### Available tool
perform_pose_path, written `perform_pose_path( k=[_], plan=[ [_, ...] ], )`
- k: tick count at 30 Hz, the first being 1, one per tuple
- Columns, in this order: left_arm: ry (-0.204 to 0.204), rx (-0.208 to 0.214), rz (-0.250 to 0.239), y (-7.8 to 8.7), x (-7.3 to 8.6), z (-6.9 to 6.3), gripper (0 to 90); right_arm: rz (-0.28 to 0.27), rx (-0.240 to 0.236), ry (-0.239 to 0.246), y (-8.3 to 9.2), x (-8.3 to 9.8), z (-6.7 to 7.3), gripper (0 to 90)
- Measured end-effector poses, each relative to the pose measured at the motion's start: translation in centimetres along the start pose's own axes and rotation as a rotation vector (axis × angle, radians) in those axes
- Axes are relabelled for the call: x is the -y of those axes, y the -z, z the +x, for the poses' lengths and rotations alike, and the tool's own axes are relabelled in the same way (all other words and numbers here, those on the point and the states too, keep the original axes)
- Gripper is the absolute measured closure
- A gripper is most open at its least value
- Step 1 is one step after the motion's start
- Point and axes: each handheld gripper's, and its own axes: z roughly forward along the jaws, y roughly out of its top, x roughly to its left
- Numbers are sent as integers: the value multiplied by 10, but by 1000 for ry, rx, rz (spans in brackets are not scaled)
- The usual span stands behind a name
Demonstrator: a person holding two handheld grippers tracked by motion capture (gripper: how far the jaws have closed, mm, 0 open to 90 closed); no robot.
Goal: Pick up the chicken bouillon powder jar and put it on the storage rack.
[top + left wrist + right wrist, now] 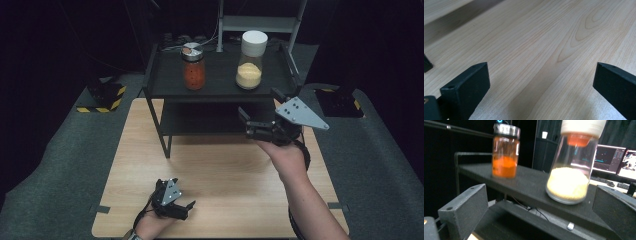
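Tongs first: your left gripper (181, 207) rests low over the near edge of the wooden table (220, 170), jaws spread wide with nothing between them, only bare wood grain ahead of it. It is well apart from the shelf and out of the coming move.

Farther in and to the right, your right gripper (256, 116) hangs raised in front of the black shelf (165, 80), its jaws also spread wide and holding nothing. From its own camera the jar of yellow grains (570, 167) sits straight ahead, framed between the two jaws, near but not touching either.

That jar (250, 60) stands upright on the top shelf, right of centre, white cap up, long axis vertical. The orange jar (193, 66) with the metal lid stands to its left, well clear of it.

So the yellow jar lies forward and slightly up from your right hand, which is by far the nearer one. A level push forward should bring the jaws to either side of its lower body.
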Motion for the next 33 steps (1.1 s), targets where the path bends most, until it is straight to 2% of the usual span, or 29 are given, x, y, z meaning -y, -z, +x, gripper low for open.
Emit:
perform_pose_path(
  k=[13,19,25,33],
  plan=[
    [-3,1,-1,0,0,0,13,49,-39,39,16,39,16,0],
    [2,2,-2,0,0,1,13,99,-49,61,19,63,23,0],
    [-1,2,-3,0,1,0,13,141,-59,48,25,91,29,0],
    [-11,1,1,0,0,-1,13,185,-63,36,33,119,34,0]
  ],
)
